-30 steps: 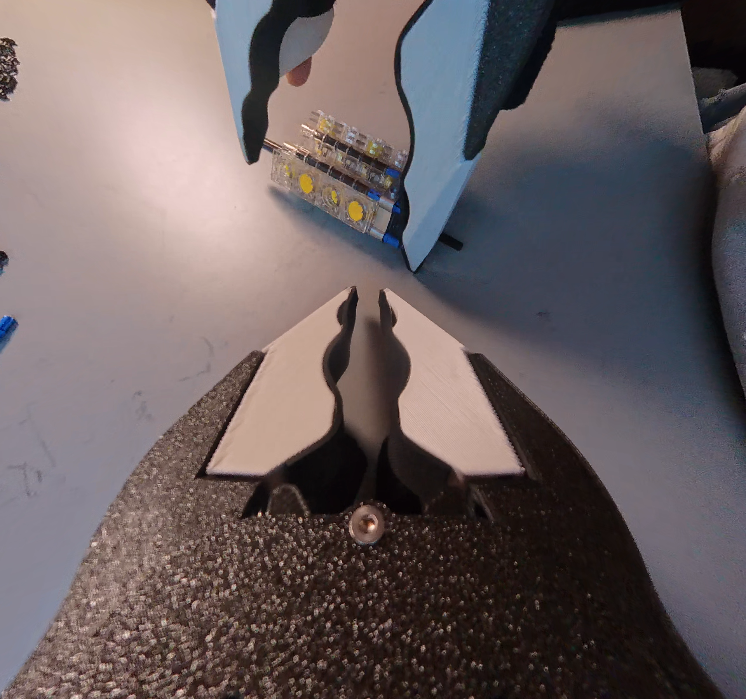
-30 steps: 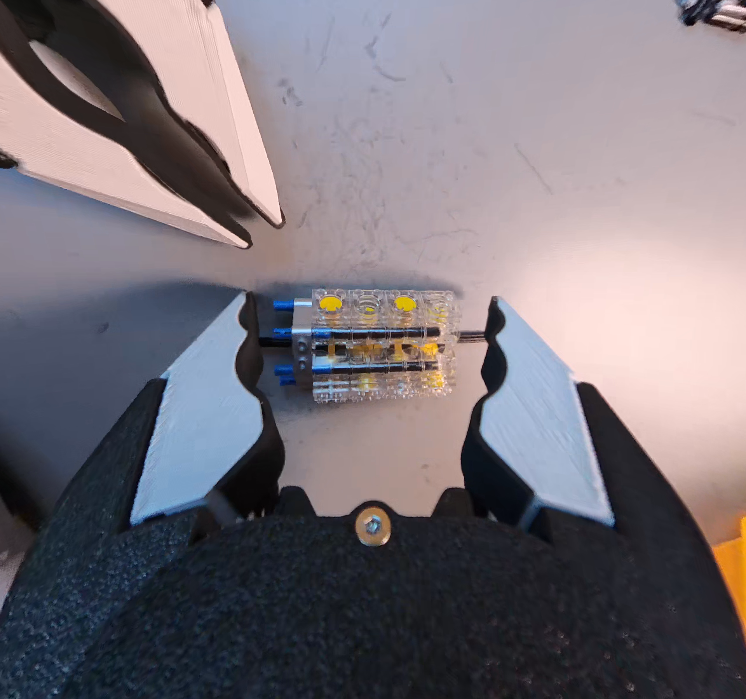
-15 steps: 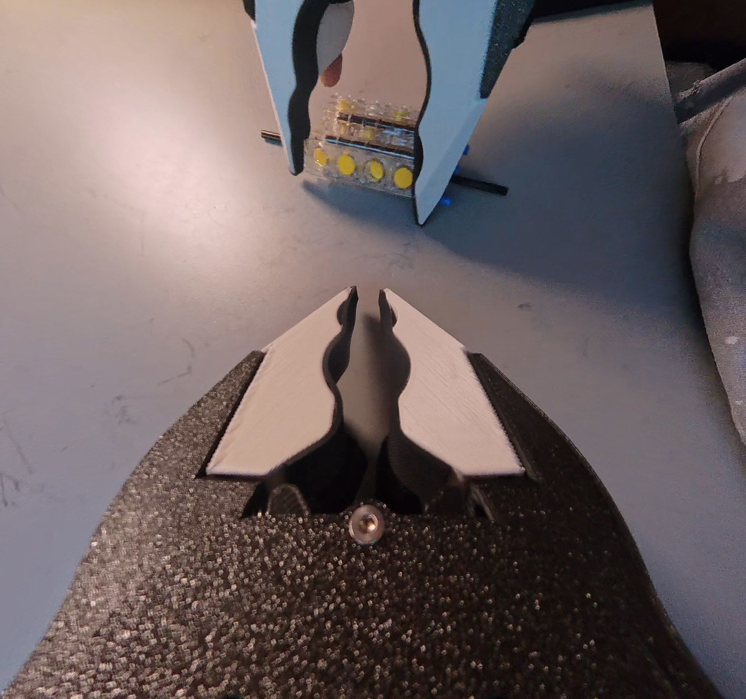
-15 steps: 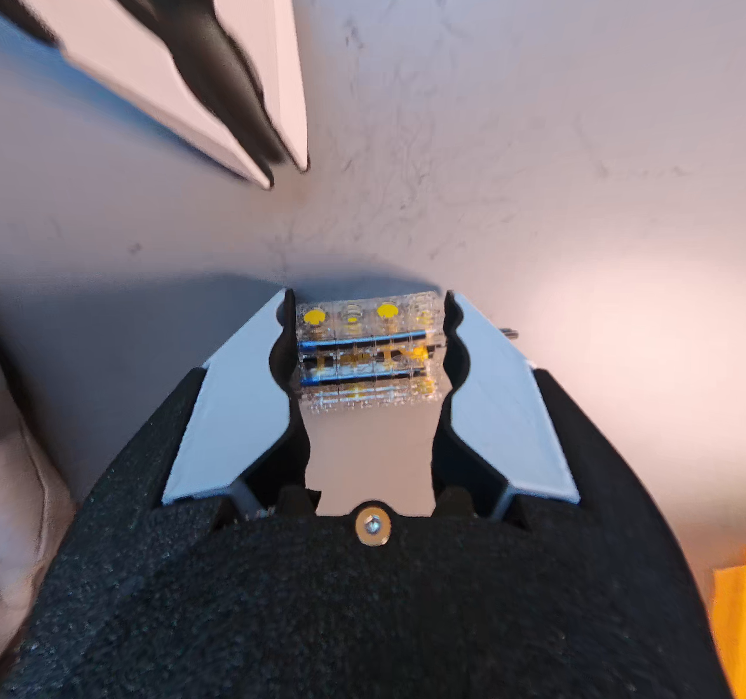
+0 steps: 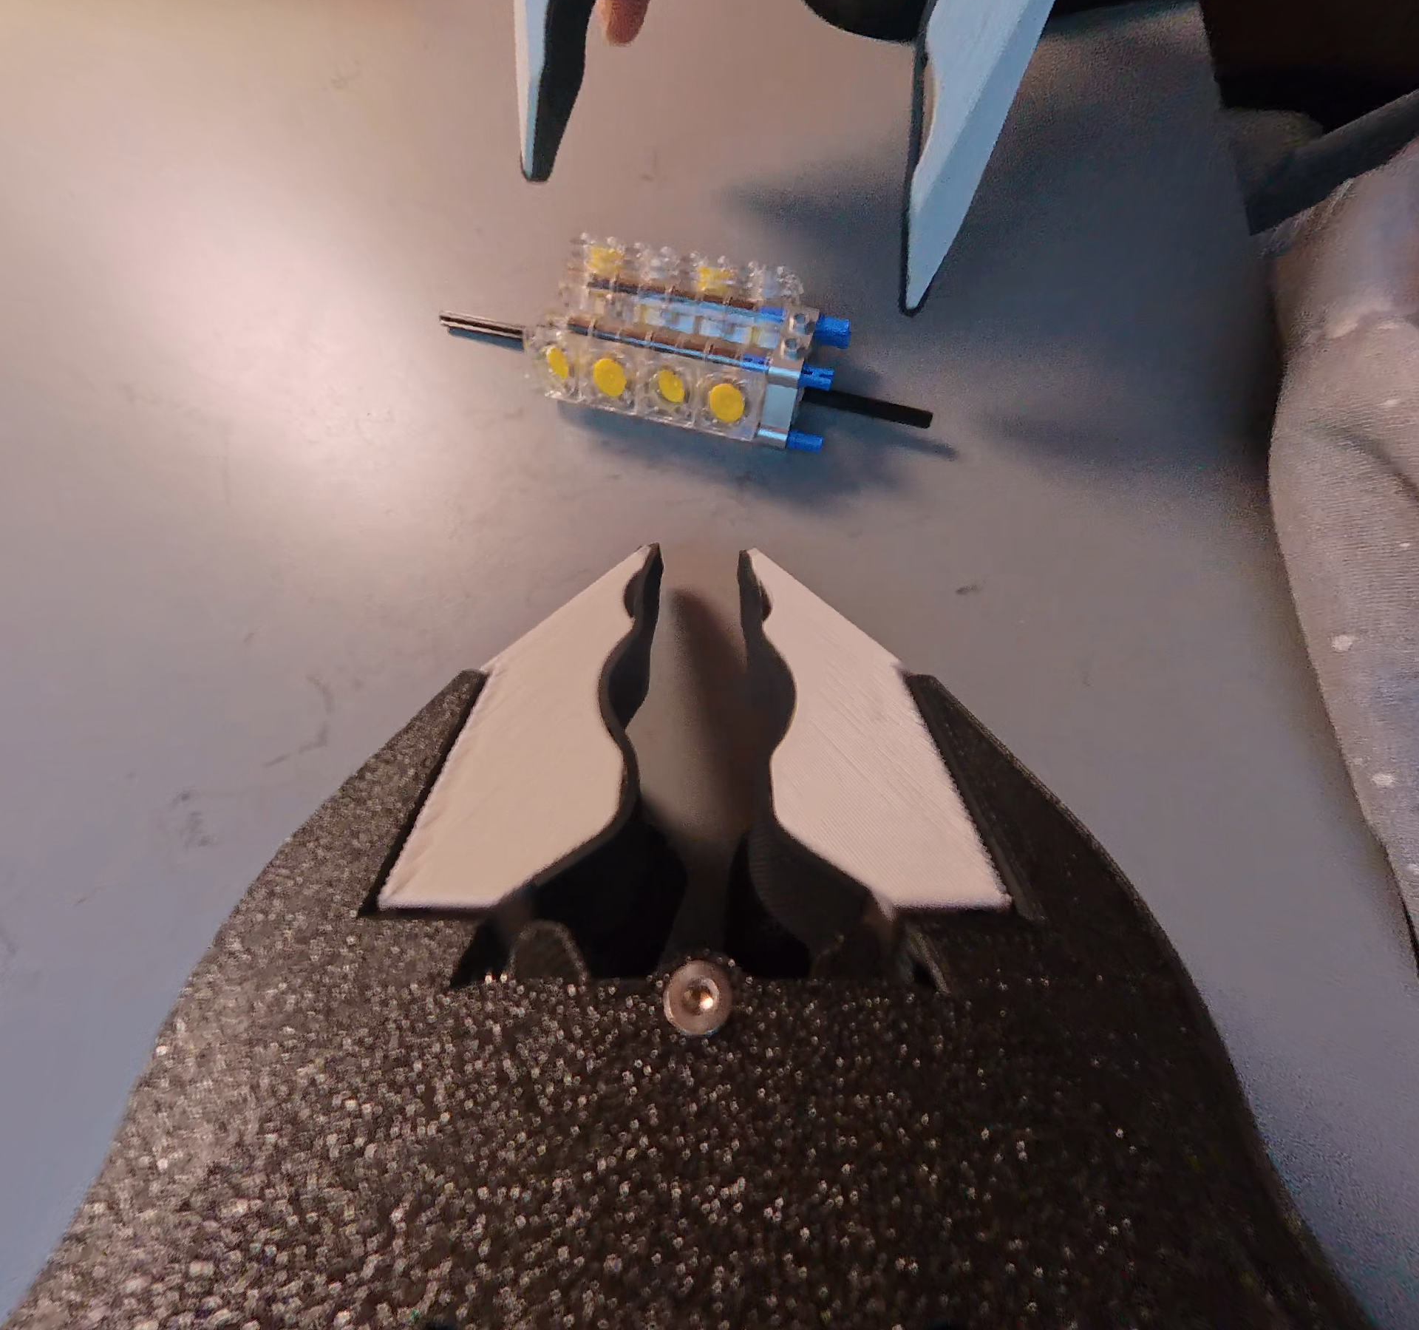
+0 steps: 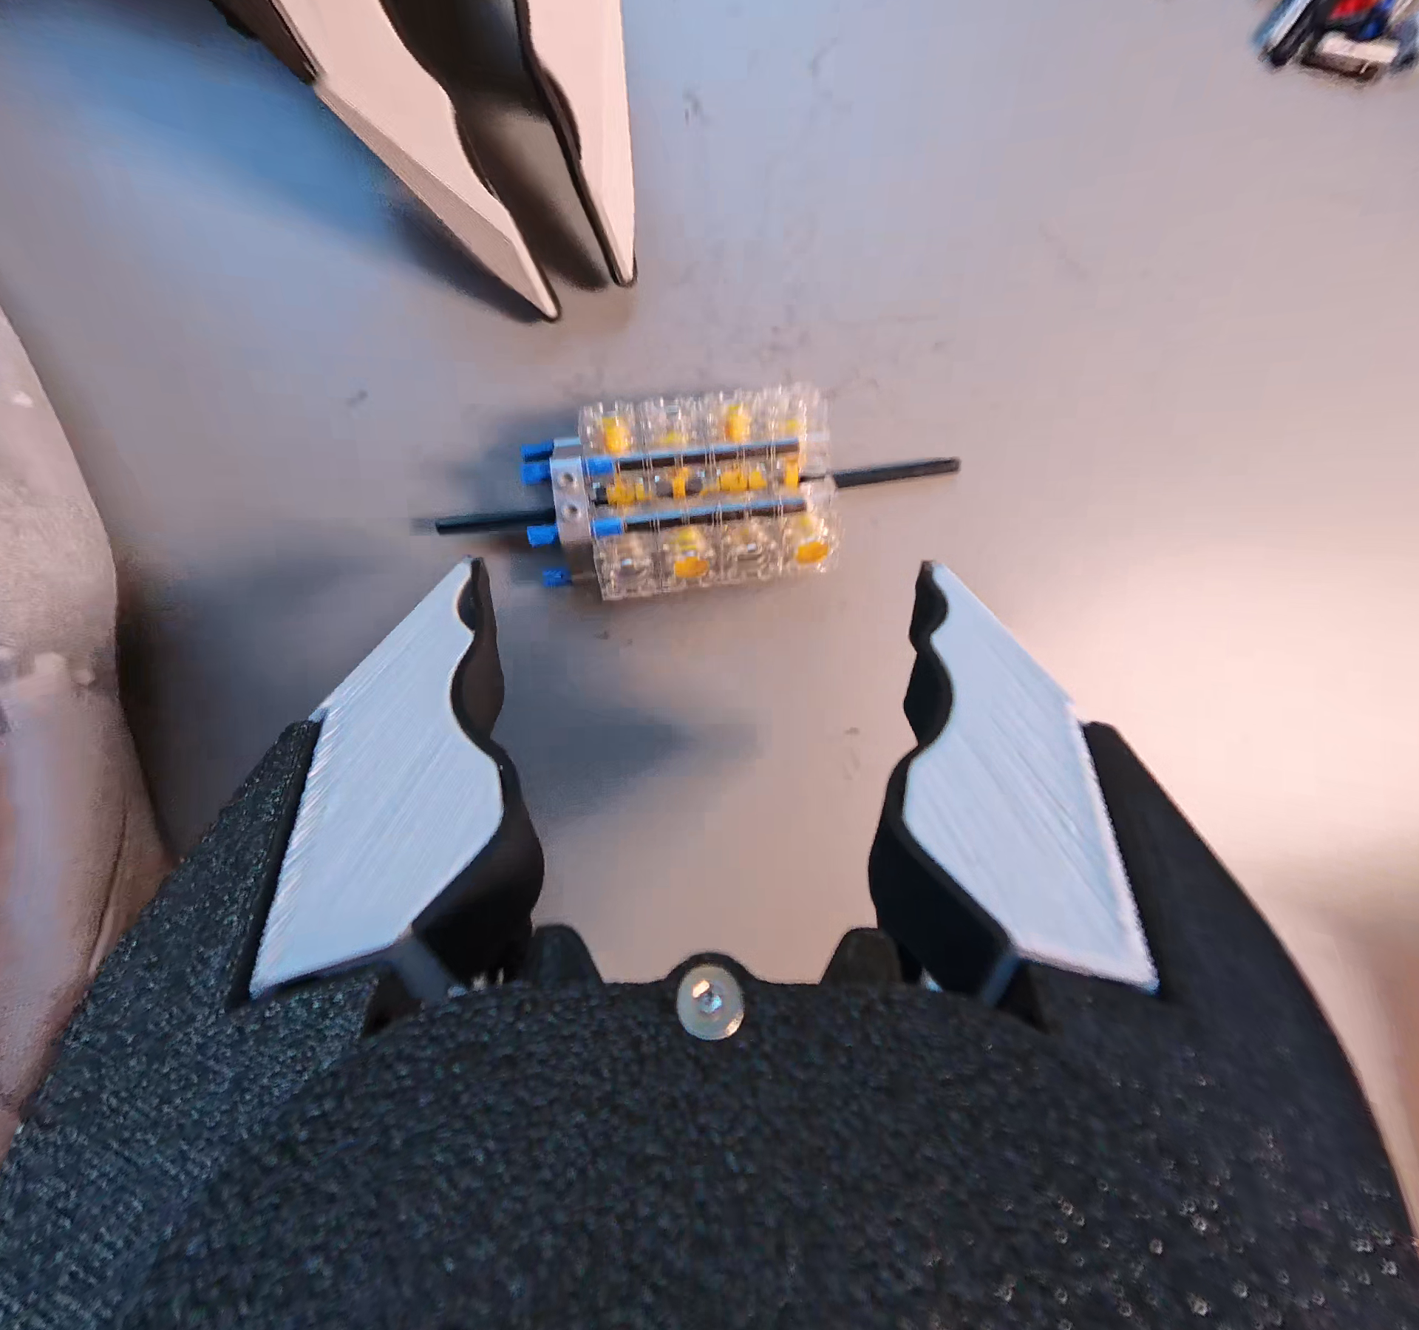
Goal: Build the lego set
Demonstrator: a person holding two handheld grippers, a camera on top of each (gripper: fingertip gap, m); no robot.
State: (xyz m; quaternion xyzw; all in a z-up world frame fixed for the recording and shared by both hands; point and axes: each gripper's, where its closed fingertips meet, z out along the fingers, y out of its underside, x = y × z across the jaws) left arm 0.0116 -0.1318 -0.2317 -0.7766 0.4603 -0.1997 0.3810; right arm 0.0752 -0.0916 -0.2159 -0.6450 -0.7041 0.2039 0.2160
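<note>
A scuffed grey table (image 5: pixel 230 448) holds a clear brick block (image 6: pixel 702 490) (yellow pistons inside, black axle through it) lying free between two grippers. The right gripper (image 6: pixel 699 579) gapes wide just beside it; the left gripper (image 5: pixel 697 552) is nearly closed, empty.

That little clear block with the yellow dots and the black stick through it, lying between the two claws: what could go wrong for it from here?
The clear block lies free on the table; the right gripper is open just short of it. Closing from there, a finger might catch the thin black rod or the blue pins and spin the block. The left gripper, nearly shut and close by, could nudge it too.
</note>
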